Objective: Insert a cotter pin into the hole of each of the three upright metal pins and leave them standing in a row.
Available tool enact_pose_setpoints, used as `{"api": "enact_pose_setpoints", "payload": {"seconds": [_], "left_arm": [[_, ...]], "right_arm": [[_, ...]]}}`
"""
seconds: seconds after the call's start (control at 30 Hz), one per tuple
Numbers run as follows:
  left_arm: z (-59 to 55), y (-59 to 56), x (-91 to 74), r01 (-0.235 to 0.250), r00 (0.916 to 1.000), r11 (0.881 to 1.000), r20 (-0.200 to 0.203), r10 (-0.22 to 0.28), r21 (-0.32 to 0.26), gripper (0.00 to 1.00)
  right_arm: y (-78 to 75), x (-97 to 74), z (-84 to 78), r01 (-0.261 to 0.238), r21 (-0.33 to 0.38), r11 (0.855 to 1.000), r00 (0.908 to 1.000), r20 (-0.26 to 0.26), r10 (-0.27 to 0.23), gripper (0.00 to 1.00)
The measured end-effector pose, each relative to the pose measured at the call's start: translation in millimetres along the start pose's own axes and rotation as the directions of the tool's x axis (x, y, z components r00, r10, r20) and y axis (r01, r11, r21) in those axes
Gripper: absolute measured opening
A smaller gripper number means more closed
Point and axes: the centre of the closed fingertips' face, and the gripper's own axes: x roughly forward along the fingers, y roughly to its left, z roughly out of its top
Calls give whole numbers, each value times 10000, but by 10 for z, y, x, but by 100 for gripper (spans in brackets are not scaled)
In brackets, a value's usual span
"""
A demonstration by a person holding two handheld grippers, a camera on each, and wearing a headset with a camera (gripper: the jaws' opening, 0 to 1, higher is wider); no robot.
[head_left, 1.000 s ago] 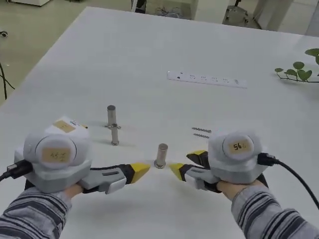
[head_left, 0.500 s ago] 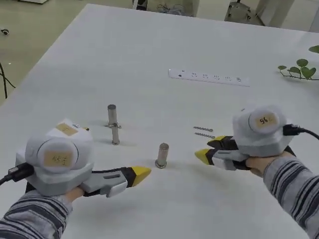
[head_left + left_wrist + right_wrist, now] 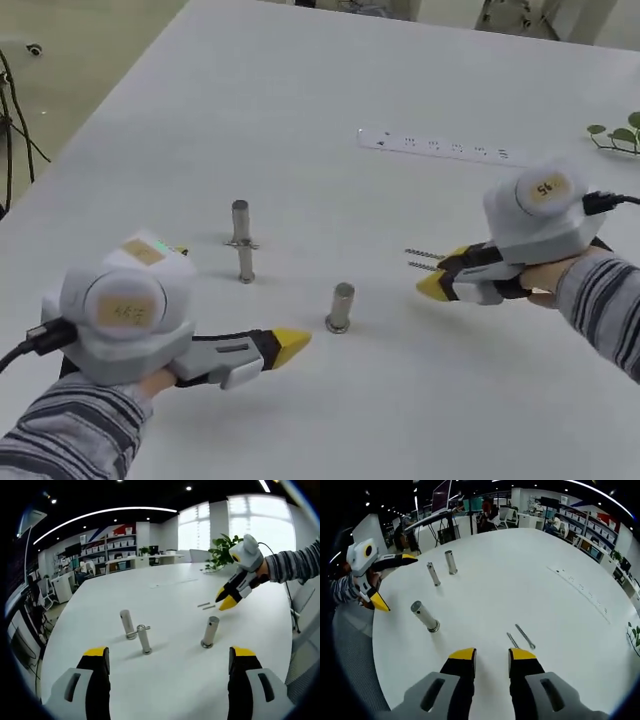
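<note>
Three upright metal pins stand on the white table: a far pin (image 3: 240, 220), a middle pin (image 3: 246, 265) with a cotter pin through its top, and a bare near pin (image 3: 341, 307). Two loose cotter pins (image 3: 424, 260) lie to the right. My left gripper (image 3: 290, 345) lies open left of the near pin, its jaws wide apart (image 3: 168, 655) and empty. My right gripper (image 3: 436, 285) hovers just beside the loose cotter pins (image 3: 519, 637), its jaws a little apart (image 3: 492, 655) with nothing between them. From there the near pin (image 3: 425, 616) stands to the left.
A white power strip (image 3: 440, 148) lies at the back of the table. Plant leaves (image 3: 620, 135) reach in at the far right. The table's left edge (image 3: 90, 135) runs beside the floor. Bare table lies in front of the pins.
My right gripper has drawn away from the near pin, to the right and farther back, up to the loose cotter pins, and its jaws have narrowed. The left gripper has stayed in place.
</note>
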Motion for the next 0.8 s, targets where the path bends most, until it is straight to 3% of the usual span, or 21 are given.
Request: {"api": "enact_pose_setpoints", "payload": {"seconds": [0.13,0.33,0.8], "left_arm": [[-9,10,5,-30,10000,10000,-38,30,46,98],[-24,18,9,-43,9999,10000,-121,43,42,98],[-49,6,12,15,9997,10000,-244,-13,93,96]], "right_arm": [[-49,37,-3,-118,-65,9999,9998,-170,117,21],[-180,104,-101,-95,-500,9987,9965,-828,54,19],[-348,151,-173,-307,-649,9974,9865,-1627,198,12]]}}
